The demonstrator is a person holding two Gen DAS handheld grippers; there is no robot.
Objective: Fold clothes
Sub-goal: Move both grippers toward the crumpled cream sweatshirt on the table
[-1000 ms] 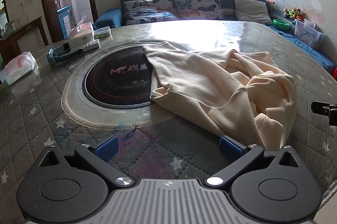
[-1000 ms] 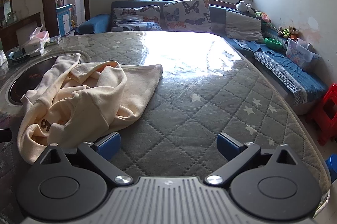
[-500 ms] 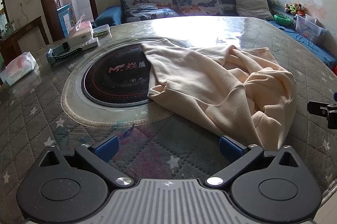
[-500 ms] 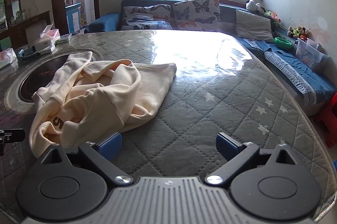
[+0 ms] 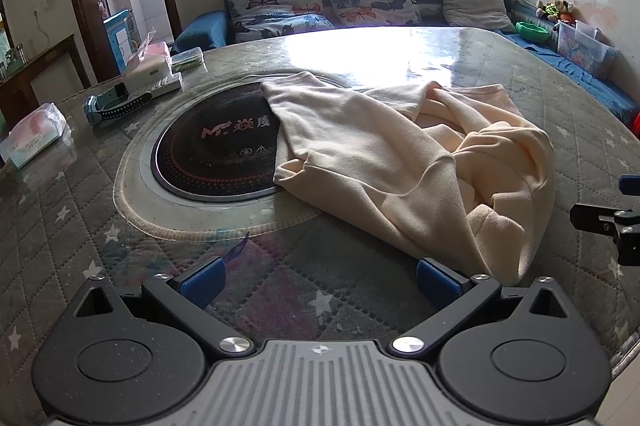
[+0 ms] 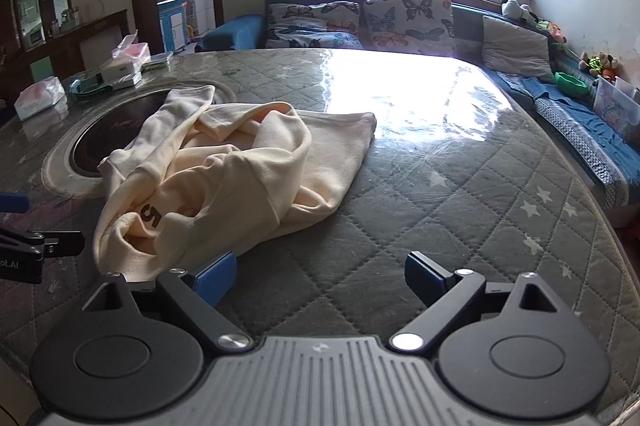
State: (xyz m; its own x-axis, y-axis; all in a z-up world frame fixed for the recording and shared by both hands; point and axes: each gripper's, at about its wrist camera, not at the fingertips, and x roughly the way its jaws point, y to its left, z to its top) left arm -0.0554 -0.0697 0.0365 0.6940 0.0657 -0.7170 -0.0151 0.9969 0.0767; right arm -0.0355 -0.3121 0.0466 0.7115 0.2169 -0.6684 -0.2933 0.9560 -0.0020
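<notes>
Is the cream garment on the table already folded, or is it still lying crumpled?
Still crumpled. The cream garment lies in a loose heap with irregular creases and overlapping layers, partly over the black round plate. No neat fold shows.

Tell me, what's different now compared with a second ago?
The right gripper has swung left toward the cream sweatshirt, jaws closing slightly, nothing between them. Nothing was grasped or released. The left gripper stays open and still; the sweatshirt lies crumpled as before.

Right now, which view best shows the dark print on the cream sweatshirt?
The right wrist view: the dark print faces it, on the near bunched part of the cream sweatshirt. The left wrist view shows only plain cream cloth, no print.
</notes>
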